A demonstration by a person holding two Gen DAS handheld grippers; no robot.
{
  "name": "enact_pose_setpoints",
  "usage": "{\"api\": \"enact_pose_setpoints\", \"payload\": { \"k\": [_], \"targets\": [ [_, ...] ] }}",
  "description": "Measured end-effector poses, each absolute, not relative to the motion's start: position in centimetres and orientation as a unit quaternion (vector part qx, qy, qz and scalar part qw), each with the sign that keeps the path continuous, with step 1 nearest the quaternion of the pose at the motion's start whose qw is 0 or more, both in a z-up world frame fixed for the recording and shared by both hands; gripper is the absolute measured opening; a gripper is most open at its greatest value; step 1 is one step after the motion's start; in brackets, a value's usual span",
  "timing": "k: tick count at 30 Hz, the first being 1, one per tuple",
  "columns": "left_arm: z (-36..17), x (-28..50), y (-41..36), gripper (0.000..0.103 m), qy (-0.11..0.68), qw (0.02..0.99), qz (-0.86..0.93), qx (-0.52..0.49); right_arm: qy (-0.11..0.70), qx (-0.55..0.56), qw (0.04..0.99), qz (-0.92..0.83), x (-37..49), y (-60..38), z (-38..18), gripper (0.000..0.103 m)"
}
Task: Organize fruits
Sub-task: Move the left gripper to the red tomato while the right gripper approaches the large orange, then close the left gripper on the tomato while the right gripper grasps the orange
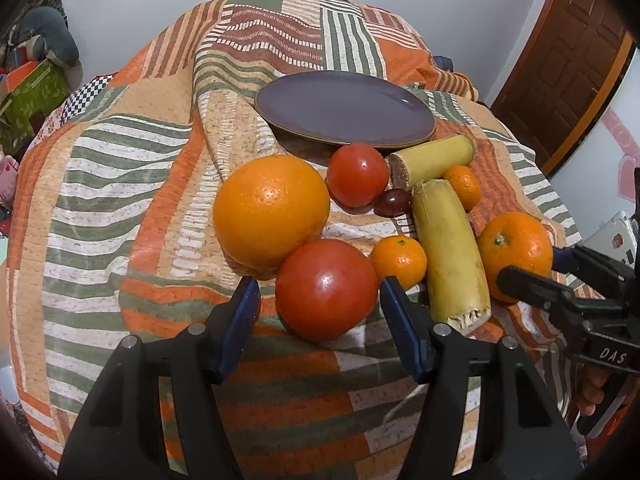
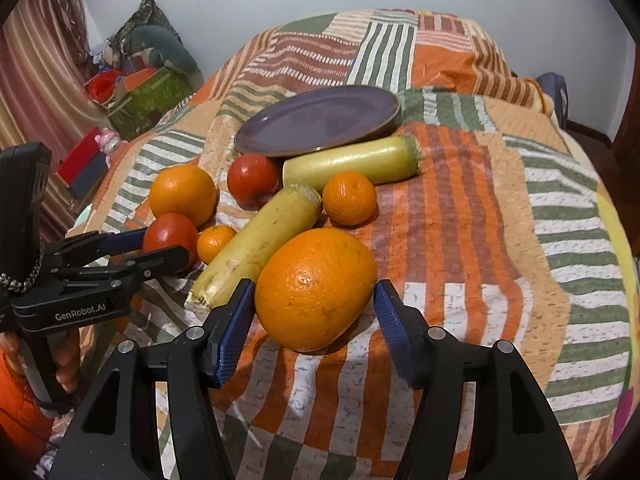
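Left wrist: plate (image 1: 344,108) bare; both grippers' fingers (image 1: 244,320) parted, gripping nothing.

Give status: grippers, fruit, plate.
Left gripper open around near tomato. Right gripper open around big orange. Purple plate bare, nothing blocking.

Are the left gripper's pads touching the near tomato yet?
Apart. The left wrist view shows cloth between both pads of the left gripper and the near tomato.
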State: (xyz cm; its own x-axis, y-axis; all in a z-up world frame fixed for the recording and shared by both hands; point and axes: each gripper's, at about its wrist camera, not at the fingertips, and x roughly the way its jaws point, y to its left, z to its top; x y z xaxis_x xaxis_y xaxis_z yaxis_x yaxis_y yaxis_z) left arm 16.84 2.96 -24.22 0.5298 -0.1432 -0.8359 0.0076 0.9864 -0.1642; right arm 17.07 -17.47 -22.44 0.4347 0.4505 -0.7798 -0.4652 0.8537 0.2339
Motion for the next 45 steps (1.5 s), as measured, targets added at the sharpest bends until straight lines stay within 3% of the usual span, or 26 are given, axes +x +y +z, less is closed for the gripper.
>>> {"api": "enact_pose_setpoints", "payload": {
  "k": [3, 5, 14, 27, 45],
  "targets": [
    [-24.2, 16.9, 2.8, 0.062, 0.478, 0.875, -0.046, -0.066, 0.46, -0.011, 0.846, 0.271, 17.1, -17.3, -22.5, 0.059],
    [-24.1, 16.8, 2.5, 0.051, 0.475, 0.877, -0.049, -0.054, 0.459, -0.012, 0.846, 0.27, 17.1, -17.4, -22.5, 0.058],
    [-23.4, 16.5, 2.3, 0.05, 0.472, 0.879, -0.05, -0.053, 0.454, 0.0, 0.851, 0.263, 16.9, -17.7, -22.1, 0.056],
    [-17.2, 15.7, 2.9, 0.05, 0.403, 0.912, -0.05, -0.057, 0.383, 0.001, 0.889, 0.253, 16.9, -18.6, -17.2, 0.056],
    [-13.9, 21.4, 3.2, 0.05, 0.363, 0.93, -0.042, -0.051, 0.324, -0.008, 0.911, 0.254, 21.7, -17.5, -13.7, 0.056]
  ]
}}
